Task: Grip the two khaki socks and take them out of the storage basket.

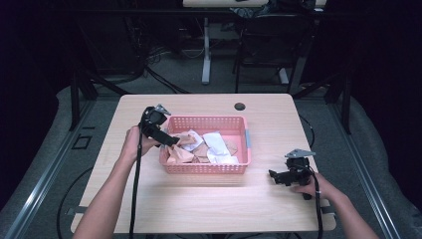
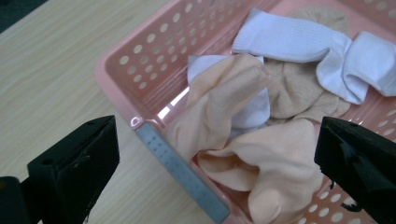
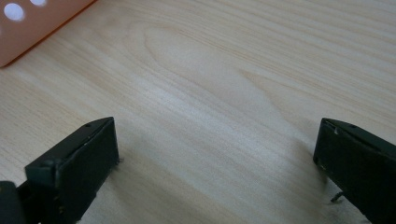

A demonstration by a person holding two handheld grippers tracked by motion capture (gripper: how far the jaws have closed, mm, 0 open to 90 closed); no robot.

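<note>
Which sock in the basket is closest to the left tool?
The peach sock at the basket's near corner, right between the open left tool. The white socks lie farther back.

No readable text, label, brand or number is showing anywhere. The pink basket is carrying no legible marking.

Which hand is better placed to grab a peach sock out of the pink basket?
Probably the left. The left tongs hang open over the pink basket's left end, right above a peach sock. The right tongs sit open over bare table, outside the basket, farther from the socks.
</note>
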